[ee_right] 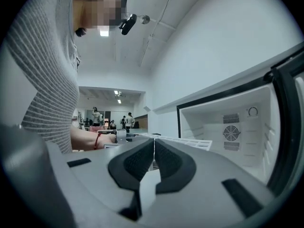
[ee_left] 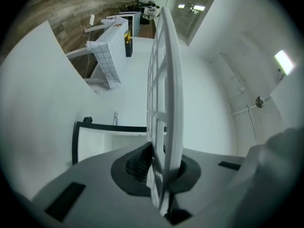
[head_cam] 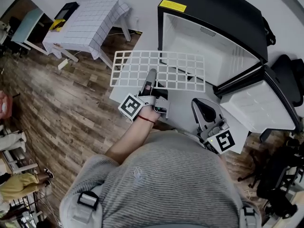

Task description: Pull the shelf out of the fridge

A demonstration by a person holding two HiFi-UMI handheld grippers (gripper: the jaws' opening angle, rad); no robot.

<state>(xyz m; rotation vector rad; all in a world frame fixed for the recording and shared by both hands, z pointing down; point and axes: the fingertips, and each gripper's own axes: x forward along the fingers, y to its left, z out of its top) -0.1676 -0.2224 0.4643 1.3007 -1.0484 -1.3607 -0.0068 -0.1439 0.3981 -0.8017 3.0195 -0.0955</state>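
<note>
We grip the shelf (head_cam: 180,70) edge in the left gripper (head_cam: 151,75) to swing it clear of the fridge (head_cam: 218,13); right gripper (head_cam: 202,107) closed, empty.

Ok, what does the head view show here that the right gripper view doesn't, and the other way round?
Only the head view: the left gripper clamped on the near edge of the white wire shelf, which is out in front of the fridge, and the checked-cloth table. Only the right gripper view: the right gripper with its jaws together and nothing between them, plus the fan grille and dial on the fridge's back wall. Both: the shelf, the open fridge and the red wristband.
</note>
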